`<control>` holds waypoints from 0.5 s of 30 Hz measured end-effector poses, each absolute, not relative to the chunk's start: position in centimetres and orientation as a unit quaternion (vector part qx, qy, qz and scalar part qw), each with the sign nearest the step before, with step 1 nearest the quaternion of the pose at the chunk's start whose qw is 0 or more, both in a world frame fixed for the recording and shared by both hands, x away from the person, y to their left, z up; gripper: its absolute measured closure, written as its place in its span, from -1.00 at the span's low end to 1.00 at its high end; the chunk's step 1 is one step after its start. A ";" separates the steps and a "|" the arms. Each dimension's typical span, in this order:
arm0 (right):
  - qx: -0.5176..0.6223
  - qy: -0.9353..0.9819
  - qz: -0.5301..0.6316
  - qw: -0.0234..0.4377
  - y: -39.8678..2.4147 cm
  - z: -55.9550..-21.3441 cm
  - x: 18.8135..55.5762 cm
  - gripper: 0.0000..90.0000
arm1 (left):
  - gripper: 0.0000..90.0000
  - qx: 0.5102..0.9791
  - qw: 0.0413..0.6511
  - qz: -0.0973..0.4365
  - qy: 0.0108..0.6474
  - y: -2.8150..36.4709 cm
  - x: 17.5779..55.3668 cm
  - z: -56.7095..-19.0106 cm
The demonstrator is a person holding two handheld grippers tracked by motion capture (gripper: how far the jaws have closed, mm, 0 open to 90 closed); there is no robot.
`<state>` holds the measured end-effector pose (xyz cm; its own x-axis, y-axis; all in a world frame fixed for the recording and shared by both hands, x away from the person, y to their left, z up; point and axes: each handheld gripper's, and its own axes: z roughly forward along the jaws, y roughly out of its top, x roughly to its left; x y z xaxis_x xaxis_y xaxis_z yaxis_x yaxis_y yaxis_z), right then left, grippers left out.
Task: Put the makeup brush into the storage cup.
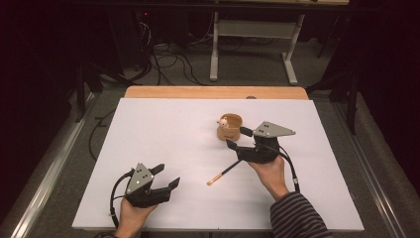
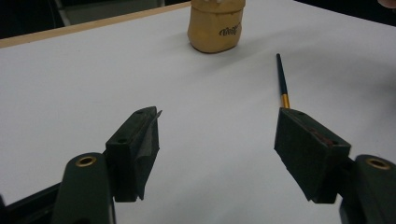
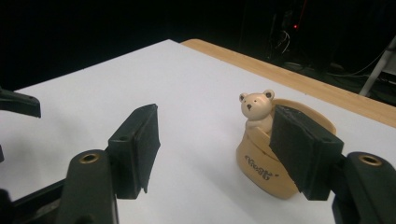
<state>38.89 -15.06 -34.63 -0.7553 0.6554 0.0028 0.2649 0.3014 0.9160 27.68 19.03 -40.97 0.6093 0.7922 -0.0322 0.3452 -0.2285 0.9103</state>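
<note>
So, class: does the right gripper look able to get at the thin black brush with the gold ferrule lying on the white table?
Probably yes. The right gripper is open and holds nothing, and the brush lies flat just below it with bare table around it. The tan bear cup stands clear, farther back.

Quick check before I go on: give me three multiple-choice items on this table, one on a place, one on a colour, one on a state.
1. Where does the brush lie?
A. inside the cup
B. flat on the white table top, in front of the cup
C. on the floor

2. What colour is the bear cup?
A. tan
B. blue
C. green

3. How are the right claw jaws?
A. shut on the brush
B. shut on the cup
C. open, holding nothing

Key: 1 B, high view shows it lying flat; 2 A, tan walls; 3 C, jaws apart, nothing between.
</note>
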 end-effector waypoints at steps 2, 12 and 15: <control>0.294 0.787 0.508 0.188 -15.0 -34.6 38.9 -0.22 | -0.31 0.751 0.491 0.227 0.379 19.0 27.7 -41.0; 0.281 0.818 0.471 0.173 -14.8 -34.1 39.3 -0.17 | -0.31 0.748 0.494 0.225 0.381 19.1 27.7 -41.0; 0.282 0.823 0.462 0.171 -14.8 -33.9 39.3 -0.17 | -0.30 0.749 0.494 0.226 0.381 19.1 27.7 -41.0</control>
